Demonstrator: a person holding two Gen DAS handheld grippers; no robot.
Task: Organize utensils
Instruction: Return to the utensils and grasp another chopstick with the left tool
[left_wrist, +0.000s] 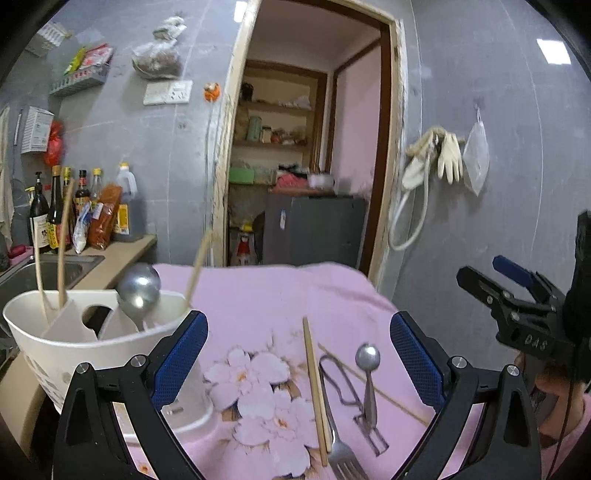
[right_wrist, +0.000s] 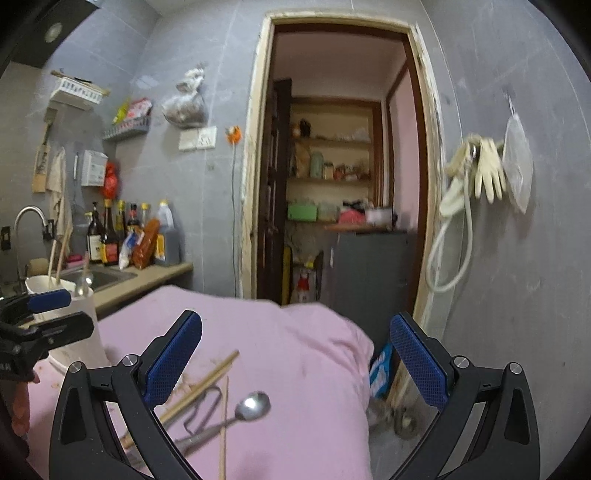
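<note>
Both your tools hang spread and empty over the pink-covered table.

Your left tool (left_wrist: 299, 354) has its jaws wide apart, with nothing between the pads; your right tool (right_wrist: 295, 354) is the same. On the pink floral cloth (left_wrist: 258, 295), near you, lie a pair of chopsticks (left_wrist: 316, 391), a fork (left_wrist: 338, 439), a small spoon (left_wrist: 367, 365) and a thin stick (left_wrist: 373, 382), close together. At the left stands the white utensil holder (left_wrist: 55, 347), already carrying chopsticks and a ladle (left_wrist: 138, 288).
</note>
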